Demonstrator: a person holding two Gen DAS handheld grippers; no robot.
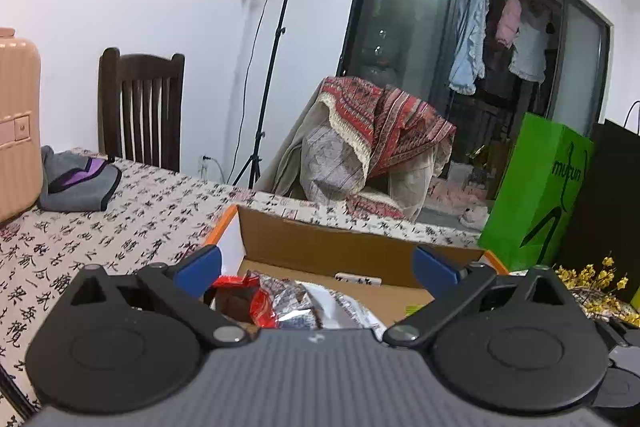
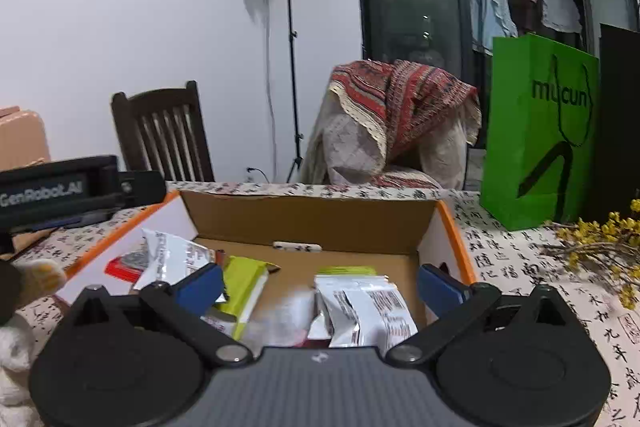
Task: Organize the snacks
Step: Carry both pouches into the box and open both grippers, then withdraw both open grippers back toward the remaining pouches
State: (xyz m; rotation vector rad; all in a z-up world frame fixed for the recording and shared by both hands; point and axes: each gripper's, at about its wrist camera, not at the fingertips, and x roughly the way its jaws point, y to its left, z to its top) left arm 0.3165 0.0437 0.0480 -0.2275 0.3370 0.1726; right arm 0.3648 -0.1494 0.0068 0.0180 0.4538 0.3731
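Note:
An open cardboard box with an orange rim [image 1: 320,239] [image 2: 304,215] sits on the table and holds several snack packets. In the left wrist view I see red and silver packets [image 1: 280,301] inside. In the right wrist view I see white packets [image 2: 368,307], a lime-green packet [image 2: 244,287] and a red one [image 2: 122,269]. My left gripper [image 1: 318,267] is open and empty over the box's near left part. My right gripper [image 2: 320,283] is open and empty over the box's near edge. The left gripper's body [image 2: 60,187] shows at the left of the right wrist view.
The tablecloth [image 1: 120,227] has black calligraphy print. A green paper bag [image 2: 540,131] and a black bag [image 2: 620,123] stand at the right, with yellow dried flowers [image 2: 600,239] beside them. A pink suitcase [image 1: 16,123] and grey cloth [image 1: 76,183] sit left. Chairs and a lamp stand [image 1: 280,47] stand behind.

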